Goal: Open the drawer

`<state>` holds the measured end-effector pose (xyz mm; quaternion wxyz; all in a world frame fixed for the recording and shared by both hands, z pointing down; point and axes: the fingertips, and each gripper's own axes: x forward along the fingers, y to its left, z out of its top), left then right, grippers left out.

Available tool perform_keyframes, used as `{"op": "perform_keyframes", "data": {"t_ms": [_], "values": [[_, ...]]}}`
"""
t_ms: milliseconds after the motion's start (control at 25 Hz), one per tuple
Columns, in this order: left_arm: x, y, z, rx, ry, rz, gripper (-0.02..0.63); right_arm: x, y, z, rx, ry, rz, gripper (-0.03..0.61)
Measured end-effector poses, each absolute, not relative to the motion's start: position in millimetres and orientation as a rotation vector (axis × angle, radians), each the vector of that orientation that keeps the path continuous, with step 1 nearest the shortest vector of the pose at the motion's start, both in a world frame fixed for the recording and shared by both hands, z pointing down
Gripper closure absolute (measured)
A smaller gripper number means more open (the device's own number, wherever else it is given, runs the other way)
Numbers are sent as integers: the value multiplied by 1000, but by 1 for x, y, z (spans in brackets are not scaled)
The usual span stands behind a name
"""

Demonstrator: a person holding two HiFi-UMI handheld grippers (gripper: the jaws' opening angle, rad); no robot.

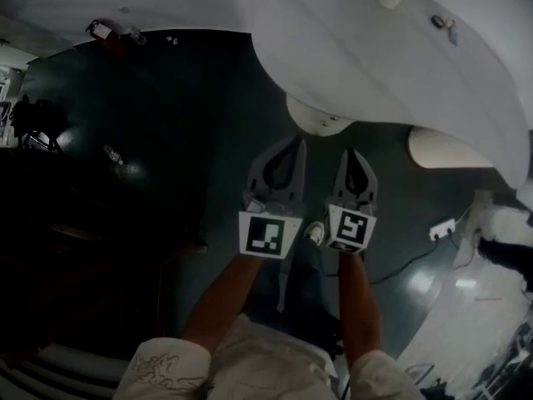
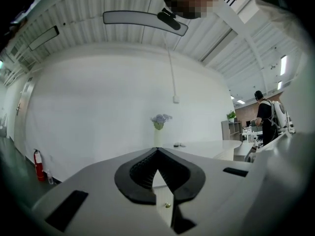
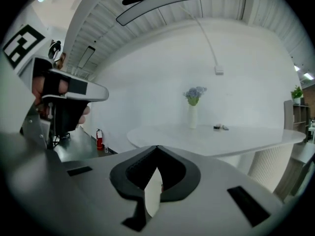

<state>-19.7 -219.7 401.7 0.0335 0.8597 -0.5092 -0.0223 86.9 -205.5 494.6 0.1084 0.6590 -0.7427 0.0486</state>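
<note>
No drawer shows in any view. In the head view my left gripper (image 1: 295, 142) and right gripper (image 1: 353, 153) hang side by side over the dark floor (image 1: 166, 123), pointing towards a white curved table (image 1: 375, 48). Both are shut, tips touching, with nothing between them. The left gripper view has my left gripper (image 2: 157, 150) with its tips met, facing the table (image 2: 206, 146) and a vase of flowers (image 2: 158, 127). My right gripper (image 3: 157, 147) is likewise shut and empty in the right gripper view, with the left gripper (image 3: 64, 100) and the hand holding it at the left.
The table's pedestal (image 1: 321, 115) stands just beyond the gripper tips. A power strip with its cable (image 1: 441, 227) lies on the floor at the right. A fire extinguisher (image 3: 99, 139) stands by the white wall. A person (image 2: 263, 117) stands far off at the right.
</note>
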Motion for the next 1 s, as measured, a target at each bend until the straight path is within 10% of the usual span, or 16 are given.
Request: {"op": "perform_keyframes", "data": {"t_ms": [1000], "values": [[-34,-223,570,2498,-1585,224,612,104,-321,700,1910,-2024,322,460]]}}
